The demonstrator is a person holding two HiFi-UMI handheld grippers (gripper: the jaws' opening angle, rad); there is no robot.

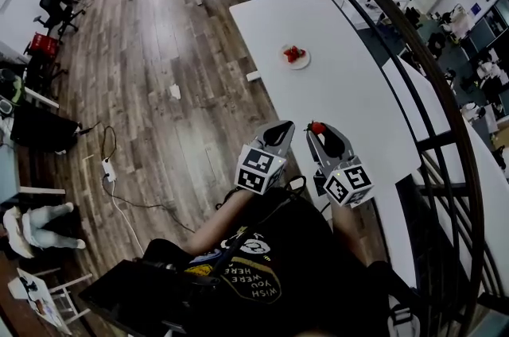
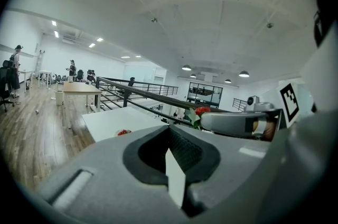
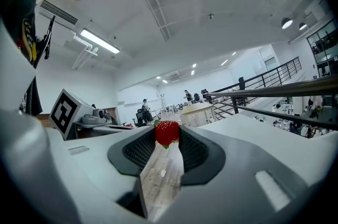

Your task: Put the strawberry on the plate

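- Above the near end of the white table, the head view shows both tools side by side; the right tool carries a strawberry at its tip.
- The right gripper view shows the grip closely: the strawberry sits pinched between the two dark pads near the tips, red body up and a bit of green leaf below, with the jaws standing fairly wide around it.
- The left gripper view shows the left tool with its jaws drawn together at the tips, only a thin white sliver lower down and nothing between them.
- Only the head view shows how far the plate lies: well ahead of both tools, farther along the table, with red berries already on it.
- The left gripper view catches that plate as a small red spot low on the table, and also the right tool from the side with its strawberry.
- The right gripper view does not show the plate; it shows the left tool's marker cube instead.
- A dark railing runs along the table's far side.
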